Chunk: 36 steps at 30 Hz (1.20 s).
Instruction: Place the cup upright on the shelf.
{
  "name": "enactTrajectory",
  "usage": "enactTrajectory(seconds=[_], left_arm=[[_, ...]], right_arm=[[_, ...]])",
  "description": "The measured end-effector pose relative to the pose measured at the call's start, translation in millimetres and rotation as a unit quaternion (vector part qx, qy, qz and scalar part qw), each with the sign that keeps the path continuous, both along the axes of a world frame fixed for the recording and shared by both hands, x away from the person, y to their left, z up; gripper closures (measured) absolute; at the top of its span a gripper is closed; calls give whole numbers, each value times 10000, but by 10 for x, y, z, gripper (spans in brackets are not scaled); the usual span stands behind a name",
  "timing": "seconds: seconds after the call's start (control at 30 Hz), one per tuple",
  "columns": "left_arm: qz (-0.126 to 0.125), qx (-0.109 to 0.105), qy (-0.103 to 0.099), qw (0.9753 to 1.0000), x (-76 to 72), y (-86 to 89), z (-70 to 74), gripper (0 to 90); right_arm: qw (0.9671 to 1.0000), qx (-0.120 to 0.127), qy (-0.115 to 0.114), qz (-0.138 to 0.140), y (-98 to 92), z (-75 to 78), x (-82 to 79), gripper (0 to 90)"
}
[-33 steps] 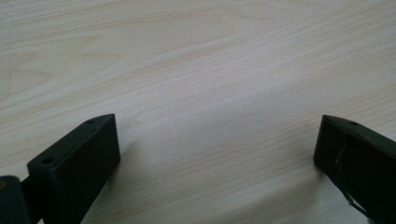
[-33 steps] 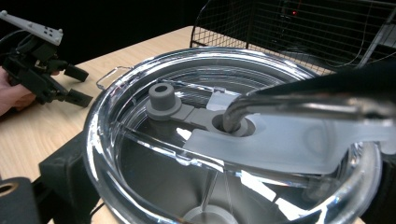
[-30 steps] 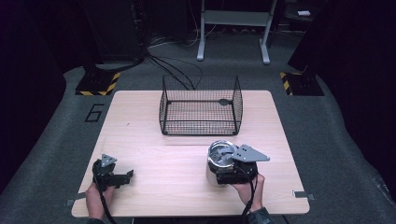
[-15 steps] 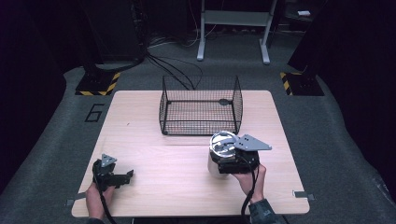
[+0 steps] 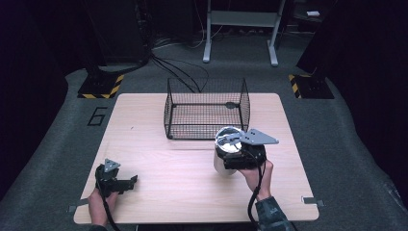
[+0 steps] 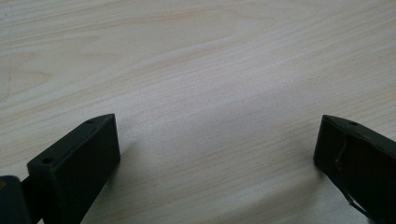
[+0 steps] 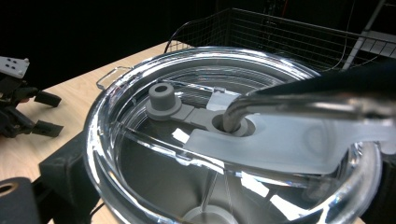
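**Tumbler lifted and on its way to the basket**

Your right gripper (image 5: 230, 161) is clamped on the shiny steel tumbler with the clear plastic lid (image 5: 226, 150), jaws pressed to either side of its body. A second ago it sat lower and nearer on the right of the pale wooden table (image 5: 159, 192); now you have carried it up and farther away, just short of the near wall of the black wire basket (image 5: 207, 108). That suggests the pick is done and the drop is next. Your left gripper (image 5: 126, 182) has stayed at the near left, jaws spread wide over bare wood, holding nothing.
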<state>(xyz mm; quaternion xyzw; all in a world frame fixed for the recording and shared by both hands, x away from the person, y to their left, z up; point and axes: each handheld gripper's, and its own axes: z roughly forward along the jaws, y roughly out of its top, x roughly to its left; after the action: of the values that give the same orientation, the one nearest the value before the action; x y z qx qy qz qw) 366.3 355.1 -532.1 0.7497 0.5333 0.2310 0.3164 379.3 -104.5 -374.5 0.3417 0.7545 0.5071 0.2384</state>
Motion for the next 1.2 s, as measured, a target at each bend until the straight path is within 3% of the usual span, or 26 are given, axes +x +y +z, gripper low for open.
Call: enactTrajectory(seconds=[0.7,1.2], left_arm=[[1,-2,-2,10000,0,0,0,4],[-2,2,0,10000,0,0,0,4]], right_arm=[[9999,92,-11,-89,-12,218,244,36],[9998,114,-150,-92,18,492,413,36]])
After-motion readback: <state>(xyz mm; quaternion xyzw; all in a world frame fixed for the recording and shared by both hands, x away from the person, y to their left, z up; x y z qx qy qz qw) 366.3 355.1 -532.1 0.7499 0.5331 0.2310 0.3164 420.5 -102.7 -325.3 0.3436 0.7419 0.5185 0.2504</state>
